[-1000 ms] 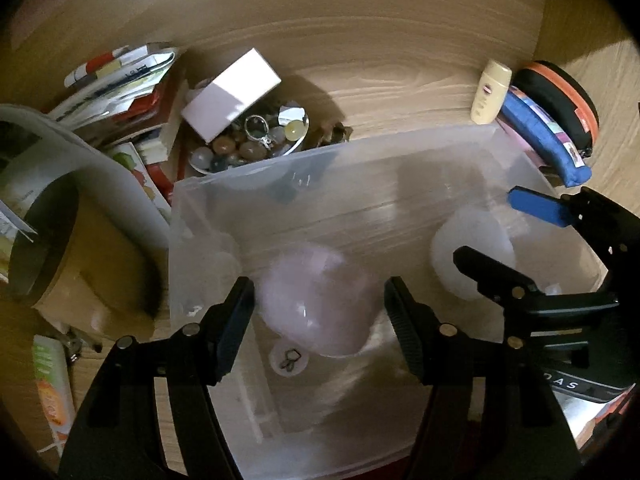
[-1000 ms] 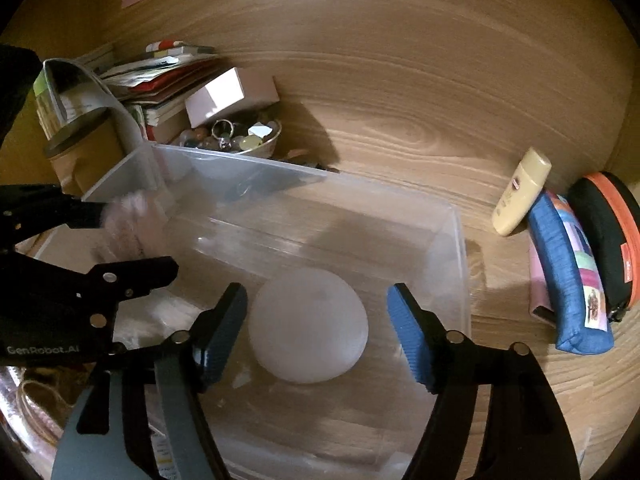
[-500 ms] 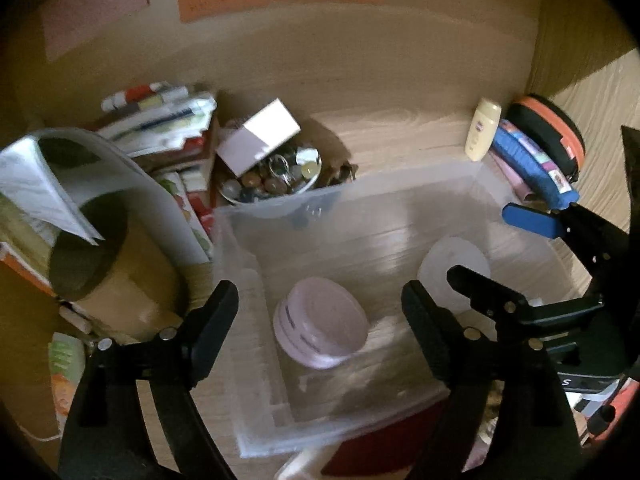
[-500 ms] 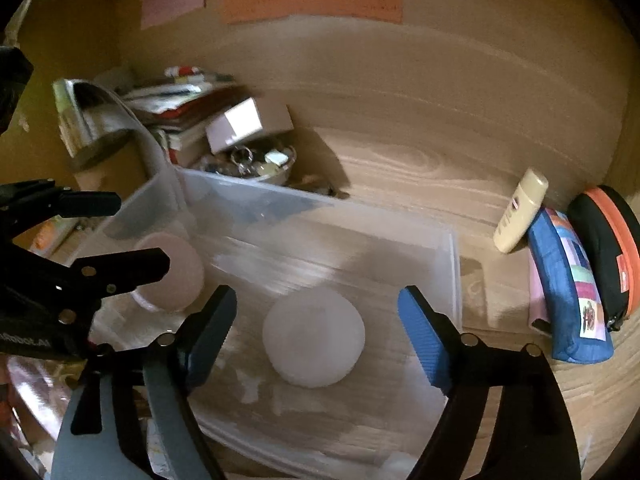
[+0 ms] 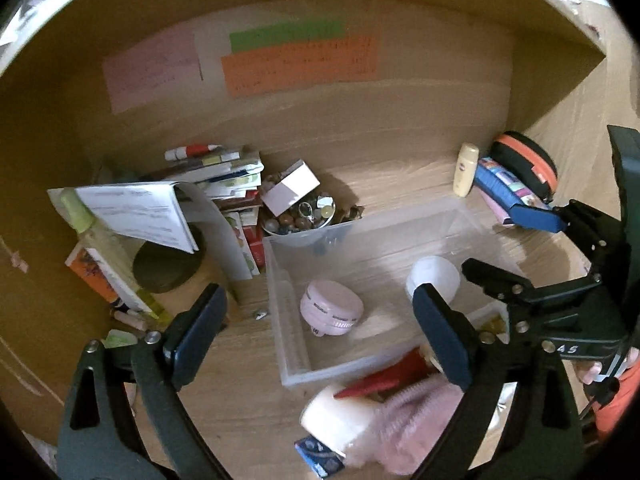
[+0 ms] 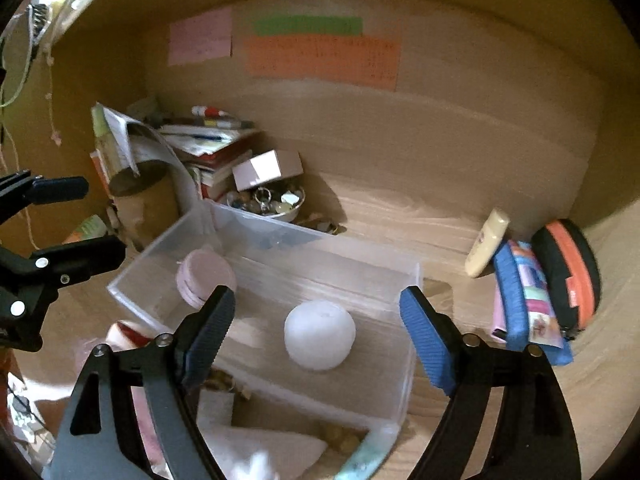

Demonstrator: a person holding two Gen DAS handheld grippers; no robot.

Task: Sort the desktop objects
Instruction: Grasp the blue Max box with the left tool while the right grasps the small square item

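A clear plastic bin (image 5: pixel 476 216) sits on the wooden desk; it also shows in the right wrist view (image 6: pixel 410 300). Inside it lie a round pink case (image 5: pixel 331 309) (image 6: pixel 205 276) at the left and a white ball-shaped object (image 5: pixel 433 280) (image 6: pixel 319 335) at the right. My left gripper (image 5: pixel 320 336) is open and empty, raised above the bin's near left corner. My right gripper (image 6: pixel 316 336) is open and empty, raised over the white object; its fingers (image 5: pixel 532 216) show at the right of the left wrist view.
A bowl of beads (image 5: pixel 300 220) with a white box (image 5: pixel 290 192) stands behind the bin, beside stacked books (image 5: pixel 224 172) and a brown cup (image 5: pixel 168 268). A cream bottle (image 6: pixel 486 242), blue pouch (image 6: pixel 528 308) and black-orange case (image 6: pixel 568 276) lie right. Pink and white items (image 5: pixel 376 428) lie in front.
Both grippers have pulled back and up from the bin, so more of the desk and wall shows. The pink case and white object stay in the bin.
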